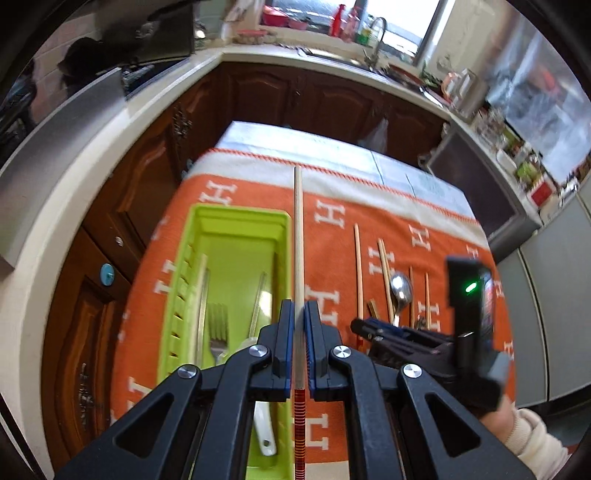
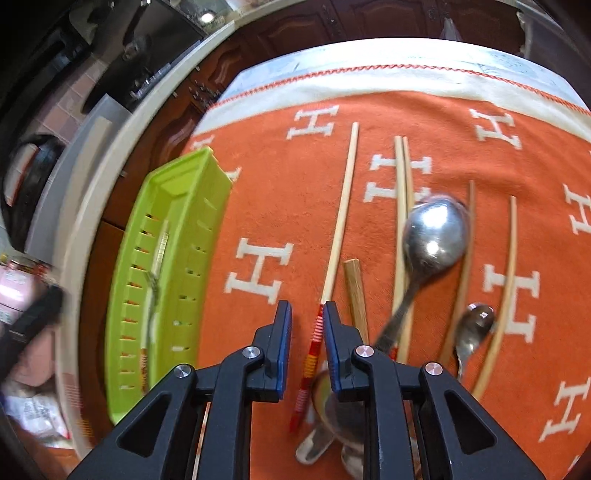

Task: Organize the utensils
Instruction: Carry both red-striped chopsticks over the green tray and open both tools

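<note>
My left gripper (image 1: pixel 299 308) is shut on a long wooden chopstick (image 1: pixel 298 236) with a red-striped end, held above the cloth just right of the green utensil tray (image 1: pixel 184 266). The tray holds a fork (image 1: pixel 218 325), a chopstick and a white-handled utensil. My right gripper (image 2: pixel 306 308) is open, its fingers on either side of a striped-end chopstick (image 2: pixel 341 214) lying on the orange cloth (image 2: pixel 280 177). A large metal spoon (image 2: pixel 434 232), a small spoon (image 2: pixel 474 328) and several more chopsticks (image 2: pixel 400 206) lie to its right. The right gripper also shows in the left wrist view (image 1: pixel 369 330).
The table is covered with an orange cloth with white H letters (image 1: pixel 369 221). Dark wooden cabinets (image 1: pixel 295 96) and a pale counter (image 1: pixel 110 122) curve around the far and left sides. A sink with bottles (image 1: pixel 354 33) stands beyond. The green tray also shows in the right wrist view (image 2: pixel 166 258).
</note>
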